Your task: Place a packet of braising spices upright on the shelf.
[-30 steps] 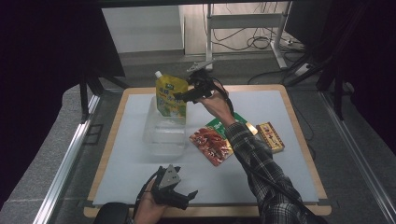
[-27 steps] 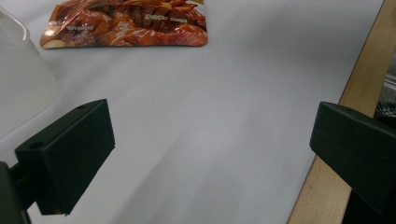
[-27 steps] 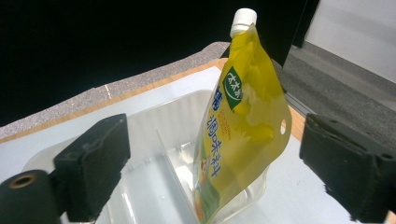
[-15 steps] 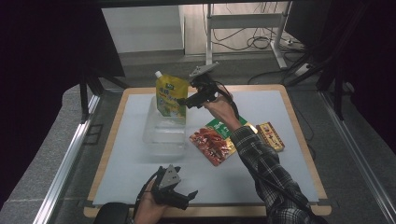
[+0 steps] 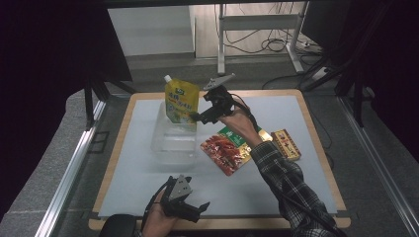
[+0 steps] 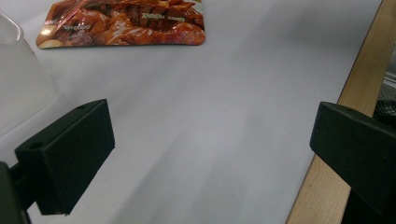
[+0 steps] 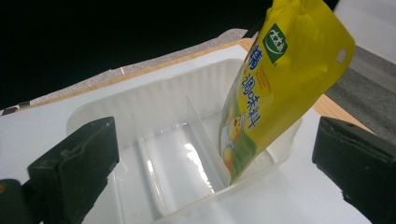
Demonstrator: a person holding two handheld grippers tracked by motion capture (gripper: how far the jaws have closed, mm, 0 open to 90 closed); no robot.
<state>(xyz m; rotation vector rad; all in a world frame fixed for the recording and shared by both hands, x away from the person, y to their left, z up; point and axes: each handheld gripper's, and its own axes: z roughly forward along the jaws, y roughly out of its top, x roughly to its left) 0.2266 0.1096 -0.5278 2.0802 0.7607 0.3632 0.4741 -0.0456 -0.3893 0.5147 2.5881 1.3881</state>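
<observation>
Right gripper (image 5: 197, 117): jaws standing wide apart, holding nothing, hovering just beside the yellow spout pouch (image 5: 181, 101). In the right gripper view the pouch (image 7: 275, 88) is standing in the clear plastic tray (image 7: 154, 140), bottom edge down in the compartment on the far side of the tray's divider, top leaning out over the tray rim. Nothing is gripping it; it is resting on its own against the tray wall.

Left gripper (image 5: 190, 210): jaws also apart and empty, sitting low at the near edge of the white mat (image 5: 296, 128), in the person's left hand (image 5: 158, 219). Its own view is looking across bare mat toward the red snack packet (image 6: 123, 23).

Outward: the red snack packet (image 5: 225, 150) is lying flat just right of the tray, a green packet (image 5: 232, 134) tucked partly under the right forearm, a small brown-and-gold box (image 5: 286, 144) farther right, near but apart.

Risks, as judged: the pouch is leaning and unsupported, so a brush from the open right jaw could tip it out over the rim. The tray looks light and could slide or tilt if the pouch topples. The sleeve may drag the green packet.
</observation>
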